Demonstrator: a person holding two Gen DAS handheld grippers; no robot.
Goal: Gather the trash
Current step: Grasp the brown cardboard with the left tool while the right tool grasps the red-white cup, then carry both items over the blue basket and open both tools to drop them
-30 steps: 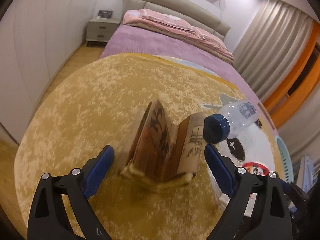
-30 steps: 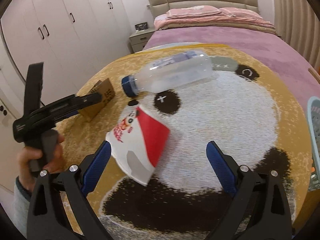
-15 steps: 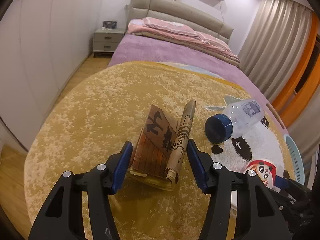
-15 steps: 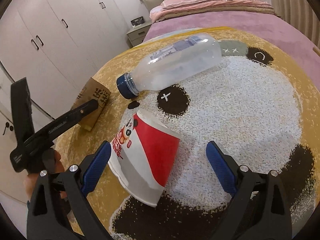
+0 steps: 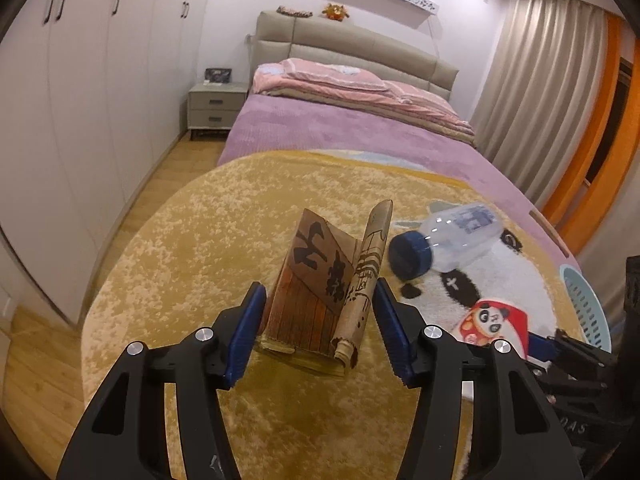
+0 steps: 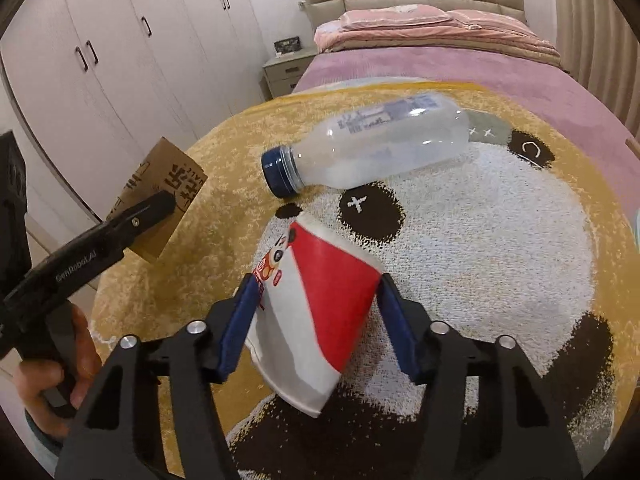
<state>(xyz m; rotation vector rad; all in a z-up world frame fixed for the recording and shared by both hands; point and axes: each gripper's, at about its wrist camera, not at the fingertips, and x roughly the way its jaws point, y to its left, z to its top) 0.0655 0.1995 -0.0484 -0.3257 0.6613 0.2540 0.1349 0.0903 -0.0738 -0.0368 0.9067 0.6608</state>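
Now both clamped: left gripper [image 5: 318,334] squeezing brown folded paper bag [image 5: 320,292] lifted off rug; right gripper [image 6: 314,322], jaws just closing, pinching red-and-white paper cup [image 6: 316,312] sideways for carrying.

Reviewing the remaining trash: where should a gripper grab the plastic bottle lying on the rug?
Grip the plastic bottle across its clear mid-body, coming from above with fingers straddling its width. It lies on its side on the panda rug; the blue cap end is narrower.
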